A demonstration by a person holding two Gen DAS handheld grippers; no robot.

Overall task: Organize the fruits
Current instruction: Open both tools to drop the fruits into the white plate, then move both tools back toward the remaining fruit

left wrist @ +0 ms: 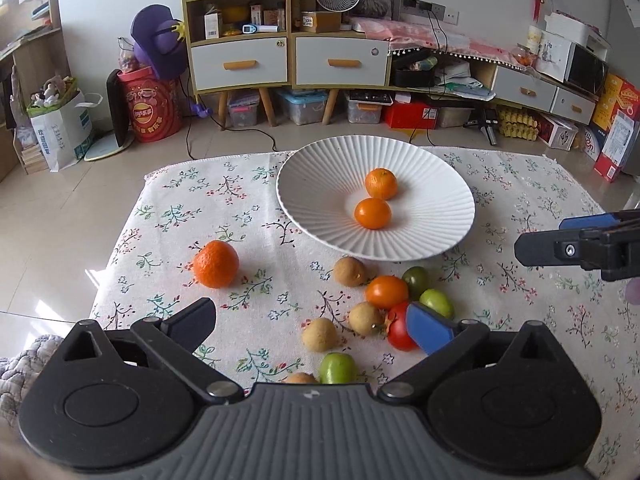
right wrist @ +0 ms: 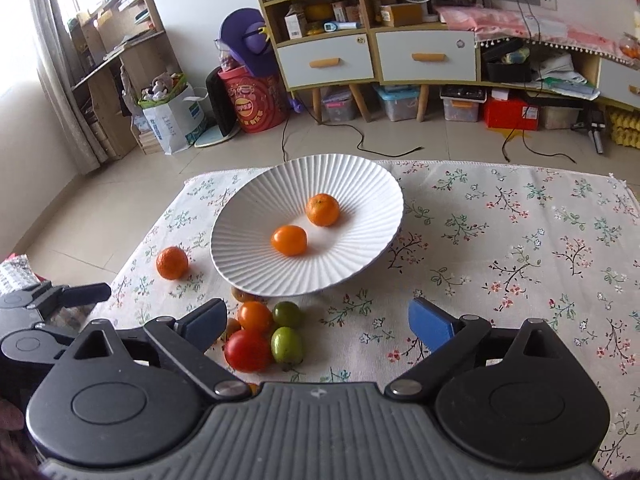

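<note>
A white ribbed plate [left wrist: 320, 168] [right wrist: 360, 176] on the floral cloth holds two oranges [left wrist: 381, 183] [left wrist: 372, 213]. A third orange [left wrist: 216, 264] [right wrist: 172, 263] lies on the cloth left of the plate. A cluster of small fruits lies in front of the plate: an orange tomato [left wrist: 386, 291] [right wrist: 255, 316], a red tomato [left wrist: 398, 330] [right wrist: 247, 351], green fruits [left wrist: 436, 302] [right wrist: 286, 345], brown longans [left wrist: 351, 271]. My left gripper [left wrist: 314, 322] is open and empty over the cluster. My right gripper [right wrist: 318, 322] is open and empty just right of it.
The floral cloth [left wrist: 520, 184] covers a low table whose far edge faces a tiled floor. Cabinets [left wrist: 288, 60], storage boxes and cables stand beyond. The right gripper's fingers [left wrist: 536, 248] reach in from the right edge of the left wrist view.
</note>
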